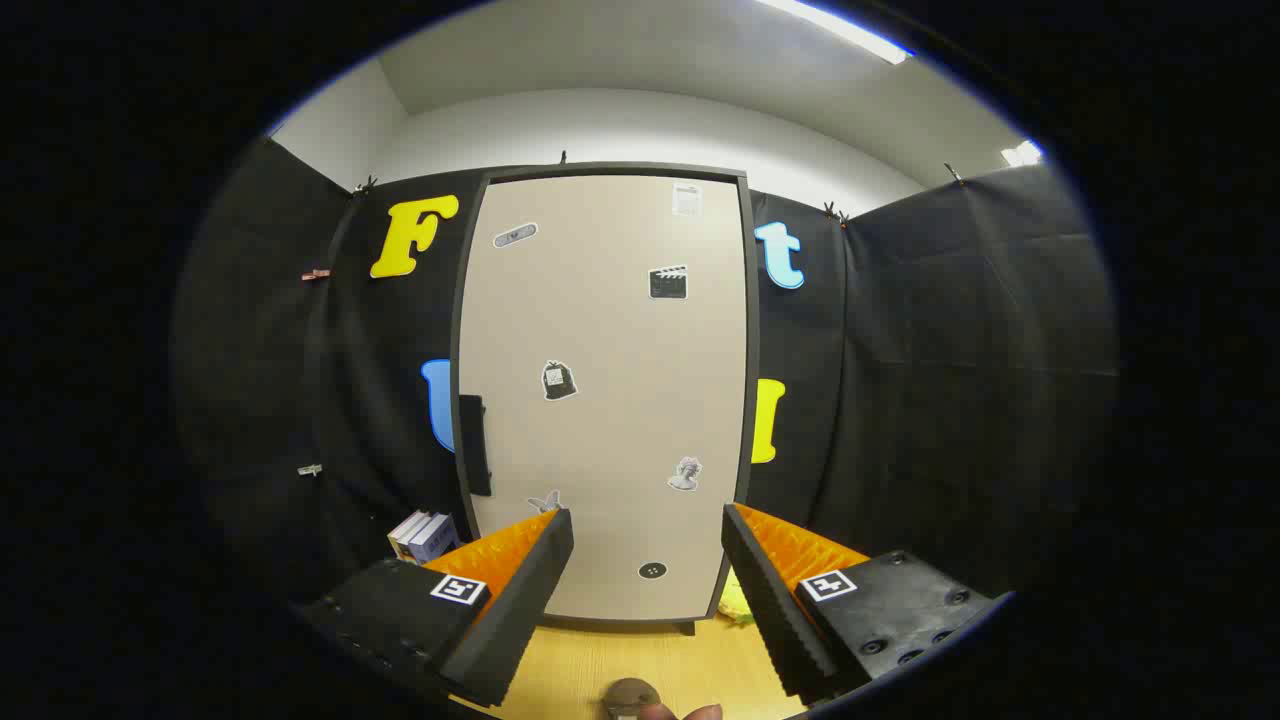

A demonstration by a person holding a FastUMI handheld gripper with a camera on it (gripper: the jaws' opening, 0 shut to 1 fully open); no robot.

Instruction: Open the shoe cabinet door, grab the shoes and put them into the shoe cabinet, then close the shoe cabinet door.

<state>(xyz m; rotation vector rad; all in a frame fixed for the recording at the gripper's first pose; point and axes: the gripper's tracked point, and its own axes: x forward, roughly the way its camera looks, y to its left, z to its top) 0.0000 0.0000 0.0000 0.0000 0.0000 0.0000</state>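
Gripper view: your gripper (648, 520) is spread wide, holding nothing; beyond it stands the shut cabinet door (610, 400), handle (474, 445) at its left edge, books (425, 535) beside it.

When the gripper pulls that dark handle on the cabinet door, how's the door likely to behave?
The cabinet door looks like a flat rigid panel, so it should swing stiffly rather than flex. The handle sits at its left edge, so it probably hinges on the right. Tall and broad, it may feel fairly heavy. The gripper is open, short of it.
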